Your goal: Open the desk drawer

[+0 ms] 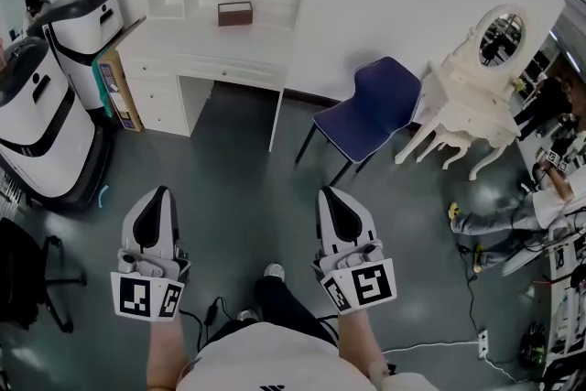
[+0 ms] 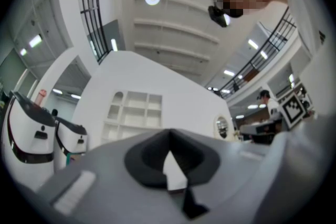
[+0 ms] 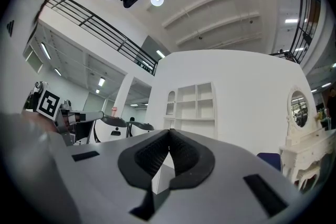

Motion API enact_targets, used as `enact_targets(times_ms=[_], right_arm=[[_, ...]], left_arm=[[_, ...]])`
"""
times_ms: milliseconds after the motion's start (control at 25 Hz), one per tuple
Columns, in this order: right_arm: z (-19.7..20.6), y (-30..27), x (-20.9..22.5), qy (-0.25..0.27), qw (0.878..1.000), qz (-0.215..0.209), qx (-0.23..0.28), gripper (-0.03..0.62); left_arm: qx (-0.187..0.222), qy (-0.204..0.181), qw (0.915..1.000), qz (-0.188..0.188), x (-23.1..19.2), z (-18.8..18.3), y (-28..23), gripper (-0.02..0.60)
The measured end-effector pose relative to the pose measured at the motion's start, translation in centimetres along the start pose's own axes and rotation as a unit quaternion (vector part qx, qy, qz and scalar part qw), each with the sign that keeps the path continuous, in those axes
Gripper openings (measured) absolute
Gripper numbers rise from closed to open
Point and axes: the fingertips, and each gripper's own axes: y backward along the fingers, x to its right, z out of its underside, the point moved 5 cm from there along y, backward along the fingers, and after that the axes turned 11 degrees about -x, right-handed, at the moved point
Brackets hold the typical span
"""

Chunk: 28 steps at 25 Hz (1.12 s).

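The white desk (image 1: 206,41) stands against the far wall, with a shelf hutch on top. A long drawer (image 1: 233,71) sits under its top, shut, and a stack of side drawers (image 1: 157,92) is at its left. My left gripper (image 1: 163,190) and right gripper (image 1: 327,190) hover side by side over the grey floor, well short of the desk and pointing toward it. Both are shut with nothing between the jaws. In the left gripper view the closed left gripper (image 2: 169,131) faces the hutch (image 2: 134,113). The right gripper (image 3: 169,131) is closed too, aimed at the hutch (image 3: 194,105).
A brown box (image 1: 234,13) rests on the desk. Two white-and-black machines (image 1: 41,124) stand at the left beside a black chair (image 1: 23,279). A blue chair (image 1: 375,105) and a white vanity table (image 1: 472,96) stand to the right. A person (image 1: 513,215) sits on the floor.
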Motion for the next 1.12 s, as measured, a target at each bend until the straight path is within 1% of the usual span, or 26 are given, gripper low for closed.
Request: enact_targets(times_ms=[200,360,720,960,1120], right_arm=[[0.8,-3.0,2.4,-0.012,1.000,0.004,0.003,-0.012],[1.4,-6.8,4.5,-0.016,1.000,-0.003,0.005,-0.012],[0.1,-16.4,10.5,-0.009,0.999,-0.031,0.024,-0.012],[0.2,-21.3,14.8,-0.013,0.999,-0.040,0.029,-0.012],[0.5,-23.7,17.9,-0.013,0.998,-0.044,0.030,-0.012]], left_arm=[[-0.004,-0.002,1.0000,0.003,-0.7,0.8,-3.7,0.005],[-0.002,-0.004,1.0000,-0.004,-1.9,1.3,-7.2,0.005],[0.008,-0.009,0.9995,-0.028,-4.3,1.1,-16.9,0.005],[0.003,-0.011,0.9994,-0.032,-4.6,1.6,-22.9,0.005],[0.012,-0.012,0.9993,-0.033,-4.2,1.5,-26.9,0.005]])
